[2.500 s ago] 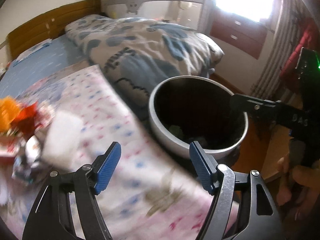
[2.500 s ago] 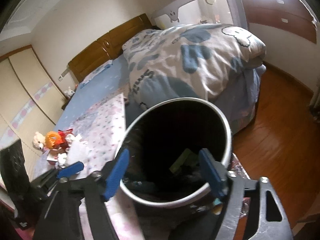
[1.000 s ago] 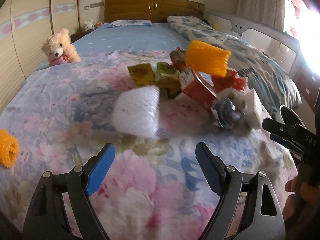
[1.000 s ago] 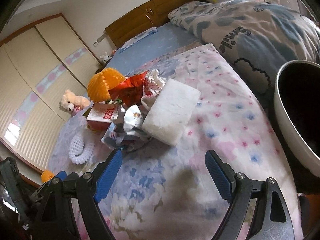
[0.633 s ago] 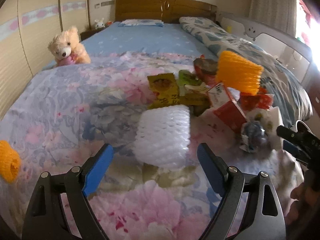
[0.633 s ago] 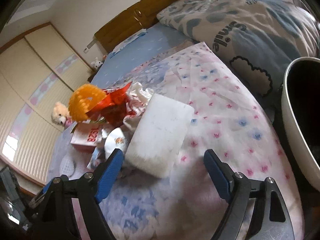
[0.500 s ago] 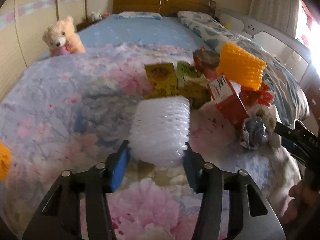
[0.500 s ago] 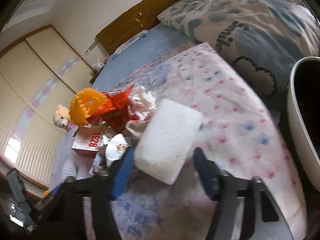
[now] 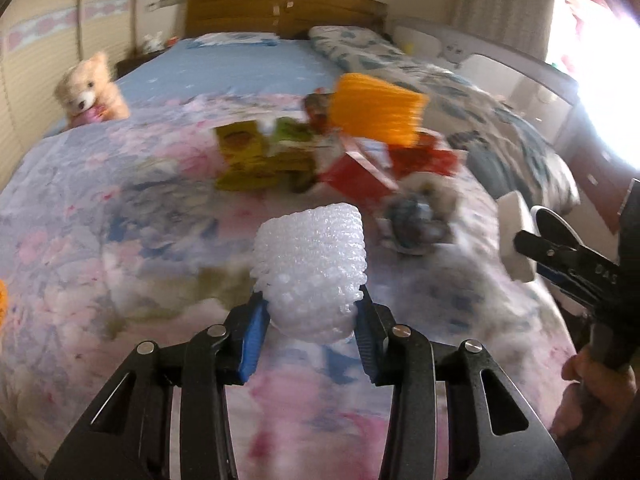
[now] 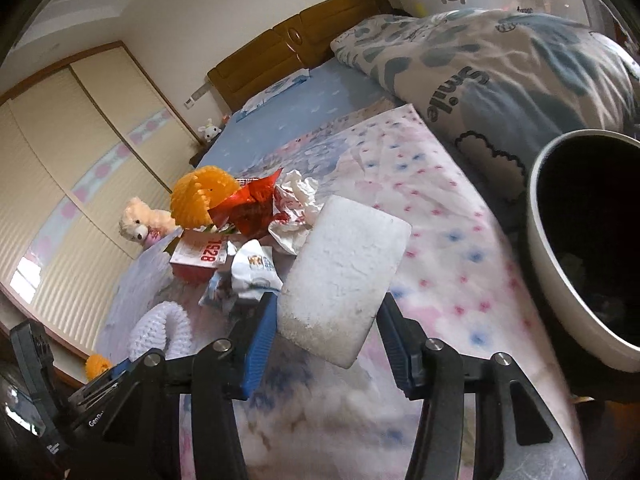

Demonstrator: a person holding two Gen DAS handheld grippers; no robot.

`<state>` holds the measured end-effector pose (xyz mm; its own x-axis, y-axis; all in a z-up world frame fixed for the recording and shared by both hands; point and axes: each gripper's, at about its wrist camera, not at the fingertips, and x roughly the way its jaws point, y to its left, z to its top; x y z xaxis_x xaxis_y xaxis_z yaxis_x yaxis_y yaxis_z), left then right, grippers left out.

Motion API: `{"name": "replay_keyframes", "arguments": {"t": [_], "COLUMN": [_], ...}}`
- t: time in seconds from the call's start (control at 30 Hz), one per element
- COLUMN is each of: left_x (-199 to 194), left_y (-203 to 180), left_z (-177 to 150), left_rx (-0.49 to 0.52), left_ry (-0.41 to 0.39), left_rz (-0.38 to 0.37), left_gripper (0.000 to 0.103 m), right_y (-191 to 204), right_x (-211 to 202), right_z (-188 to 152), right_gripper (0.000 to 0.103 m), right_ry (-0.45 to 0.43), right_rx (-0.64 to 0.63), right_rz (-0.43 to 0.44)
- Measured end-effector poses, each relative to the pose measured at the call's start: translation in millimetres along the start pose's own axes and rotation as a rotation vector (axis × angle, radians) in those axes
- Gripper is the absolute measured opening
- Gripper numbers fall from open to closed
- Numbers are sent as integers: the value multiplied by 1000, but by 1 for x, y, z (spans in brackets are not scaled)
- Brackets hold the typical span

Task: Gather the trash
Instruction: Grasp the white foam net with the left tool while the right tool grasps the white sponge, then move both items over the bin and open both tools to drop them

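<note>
My left gripper [image 9: 312,300] has its blue pads pressed on the sides of a white foam fruit net [image 9: 312,256], and its jaws are closing. The net is lifted a little off the flowered bedspread [image 9: 120,240]. My right gripper [image 10: 326,304] is shut on a white foam block [image 10: 344,264], tilted above the spread. In the left wrist view that block [image 9: 514,236] shows at the right edge. Behind lies the trash pile: an orange foam net [image 9: 376,108], a red box [image 9: 356,176], yellow packets [image 9: 240,148] and a crumpled wrapper [image 9: 416,224].
A round bin [image 10: 548,276] with a dark inside stands off the bed's right side. A teddy bear [image 9: 88,88] sits at the far left. A folded quilt [image 10: 500,52] fills the far right. A second orange net [image 10: 96,364] lies near the left bed edge.
Both grippers closed, the left on the white foam net and the right on the foam block. The net is now squeezed narrower and lifted, and the block is tilted up.
</note>
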<state>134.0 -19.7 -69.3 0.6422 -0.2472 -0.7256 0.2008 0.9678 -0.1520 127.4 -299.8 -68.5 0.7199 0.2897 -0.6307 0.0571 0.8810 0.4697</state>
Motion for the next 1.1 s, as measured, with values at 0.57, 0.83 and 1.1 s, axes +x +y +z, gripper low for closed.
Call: {"name": "replay_keyframes", "arguments": {"t": [0.57, 0.83, 1.1], "left_x": [-9, -4, -1], "left_y": [-100, -132, -163], "left_z": [-1, 7, 14], "left_rx": [198, 242, 282], "left_ry": [11, 23, 21], "left_rz": [-178, -228, -261], "left_gripper": [37, 37, 37], "right_y": [-43, -65, -86], "right_x": [-74, -101, -114], "right_z": [-12, -4, 7], "right_gripper": [51, 52, 52], "right_ry": [-53, -95, -123], "right_rx": [-12, 6, 28], "right_rz": [-73, -117, -146]}}
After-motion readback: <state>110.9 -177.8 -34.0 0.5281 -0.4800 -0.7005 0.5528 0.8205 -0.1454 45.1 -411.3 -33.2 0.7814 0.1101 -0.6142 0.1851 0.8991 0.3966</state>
